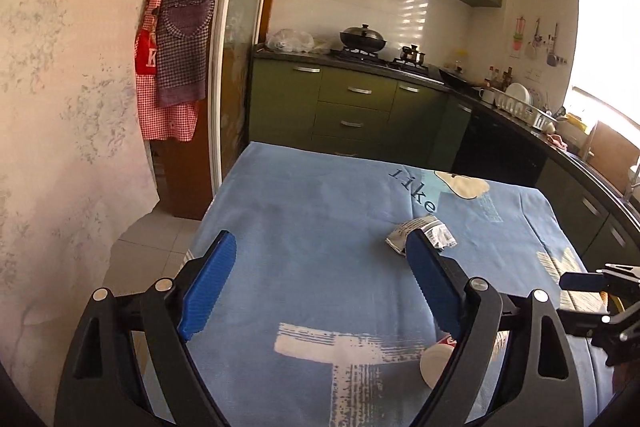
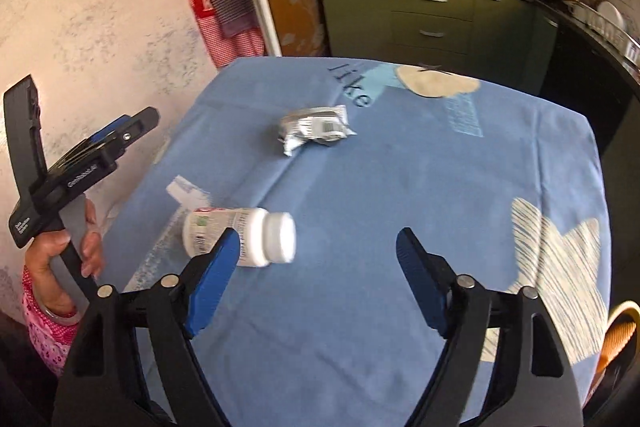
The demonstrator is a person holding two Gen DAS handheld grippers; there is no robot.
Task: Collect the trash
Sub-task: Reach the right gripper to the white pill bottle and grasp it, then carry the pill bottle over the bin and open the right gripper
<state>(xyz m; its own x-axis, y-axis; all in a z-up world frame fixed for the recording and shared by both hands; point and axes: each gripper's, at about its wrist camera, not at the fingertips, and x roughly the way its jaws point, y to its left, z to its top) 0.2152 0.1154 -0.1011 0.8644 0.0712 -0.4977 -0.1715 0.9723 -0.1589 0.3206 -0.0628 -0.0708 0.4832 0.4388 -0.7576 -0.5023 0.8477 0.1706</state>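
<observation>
Both claws stood apart, empty: right gripper (image 2: pixel 318 253) above the table (image 2: pixel 400 187), left gripper (image 1: pixel 320 259) over its left edge. White pill bottle (image 2: pixel 244 235) lay on its side near that edge, likely light, rigid, slick; grip across the body. Crumpled foil wrapper (image 2: pixel 316 129) sat mid-table toward the far edge, likely flimsy; pinch a fold.

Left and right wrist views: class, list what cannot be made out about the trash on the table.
- White bottle: label text blurred in the right wrist view; in the left wrist view its body hides behind that gripper's finger.
- Crumpled silver wrapper: print too small to read in either view.
- Orange-rimmed object: cut off by the right wrist view's edge; cannot tell what it is.
</observation>
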